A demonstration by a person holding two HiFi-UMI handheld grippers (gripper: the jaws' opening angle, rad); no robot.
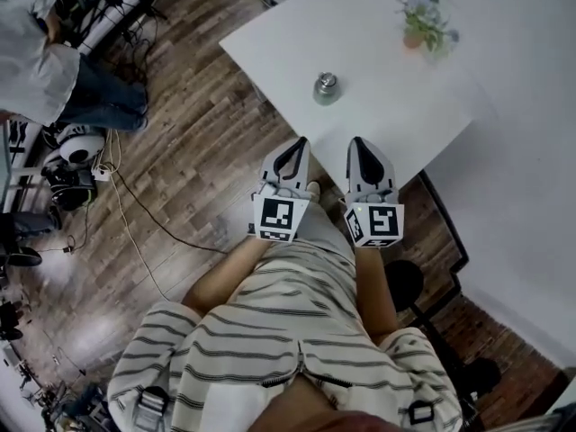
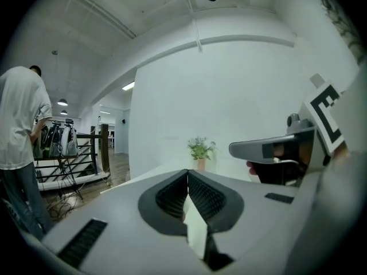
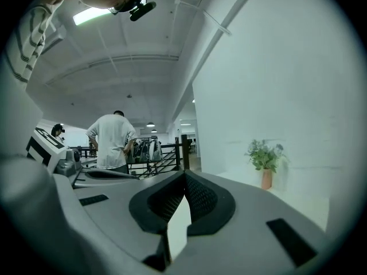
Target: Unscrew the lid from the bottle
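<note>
We list: left gripper (image 1: 300,144), right gripper (image 1: 358,144), both jaws closed on nothing; bottle (image 1: 326,87) on white worktop (image 1: 378,61), twelve o'clock of them.

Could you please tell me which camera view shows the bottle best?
The head view: the bottle stands in plain sight on the white table. Neither gripper view shows it; both show the potted plant instead.
</note>
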